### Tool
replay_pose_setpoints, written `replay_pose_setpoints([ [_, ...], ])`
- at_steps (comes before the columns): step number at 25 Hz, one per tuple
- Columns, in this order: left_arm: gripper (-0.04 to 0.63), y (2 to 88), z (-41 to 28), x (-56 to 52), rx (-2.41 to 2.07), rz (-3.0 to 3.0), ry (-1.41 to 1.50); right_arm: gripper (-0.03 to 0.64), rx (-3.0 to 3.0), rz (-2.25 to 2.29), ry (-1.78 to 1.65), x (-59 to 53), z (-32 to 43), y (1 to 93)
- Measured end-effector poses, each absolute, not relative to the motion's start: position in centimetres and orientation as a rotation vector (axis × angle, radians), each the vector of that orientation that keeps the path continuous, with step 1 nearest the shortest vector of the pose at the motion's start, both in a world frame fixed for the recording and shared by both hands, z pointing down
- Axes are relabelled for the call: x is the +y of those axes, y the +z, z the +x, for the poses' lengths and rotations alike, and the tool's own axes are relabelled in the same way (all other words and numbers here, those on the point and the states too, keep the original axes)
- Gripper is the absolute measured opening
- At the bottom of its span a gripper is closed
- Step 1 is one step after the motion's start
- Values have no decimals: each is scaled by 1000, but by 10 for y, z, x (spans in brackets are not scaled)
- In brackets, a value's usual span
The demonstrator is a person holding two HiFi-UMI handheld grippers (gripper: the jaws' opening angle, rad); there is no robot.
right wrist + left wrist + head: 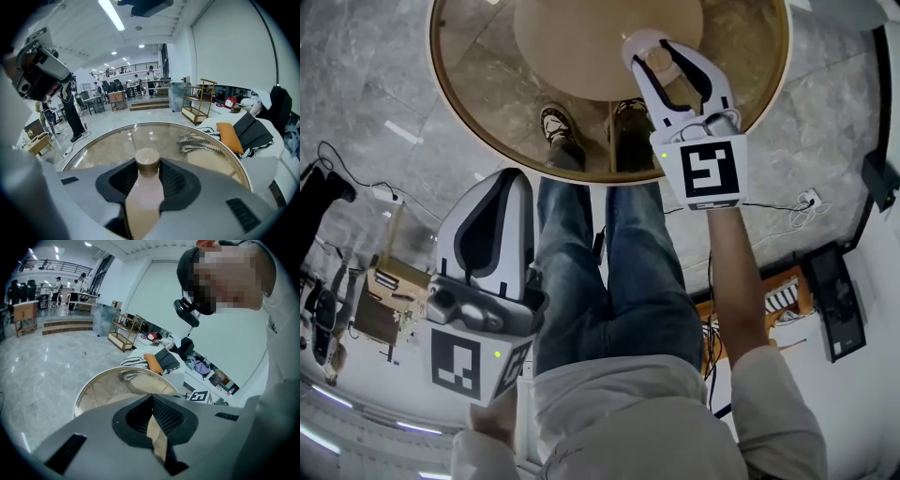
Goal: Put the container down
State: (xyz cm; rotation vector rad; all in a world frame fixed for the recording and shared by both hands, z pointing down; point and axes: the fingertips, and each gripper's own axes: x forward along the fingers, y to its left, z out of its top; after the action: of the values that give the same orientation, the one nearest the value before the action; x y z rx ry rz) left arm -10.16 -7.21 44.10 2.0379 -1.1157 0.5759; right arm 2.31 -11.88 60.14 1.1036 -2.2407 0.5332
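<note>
The container [145, 201] is a pale pink bottle with a tan cap. My right gripper [147, 171] is shut on its neck and body. In the head view the container [660, 60] sits in my right gripper [661, 45] above the near right part of the round glass table [483, 70]. Whether its base touches the glass is hidden. My left gripper [510, 178] hangs low at the left beside the person's legs, off the table, jaws together and empty. In the left gripper view the left gripper [152, 400] points toward the table [105, 387].
The table [108, 145] has a brass rim and a tan disc base [600, 42] under the glass. The person's shoes [558, 124] stand at its near edge. Past it are a striped throw [199, 140], an orange cushion [230, 135] and a shelf unit [199, 99]. Cables [356, 183] lie on the floor.
</note>
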Motion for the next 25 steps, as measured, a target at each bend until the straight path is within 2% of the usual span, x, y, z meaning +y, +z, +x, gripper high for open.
replay_pose_setpoints([
  [25,18,428,-86,-75,-1123,2050,511,156,-2207,1085,496,-113,20,606],
])
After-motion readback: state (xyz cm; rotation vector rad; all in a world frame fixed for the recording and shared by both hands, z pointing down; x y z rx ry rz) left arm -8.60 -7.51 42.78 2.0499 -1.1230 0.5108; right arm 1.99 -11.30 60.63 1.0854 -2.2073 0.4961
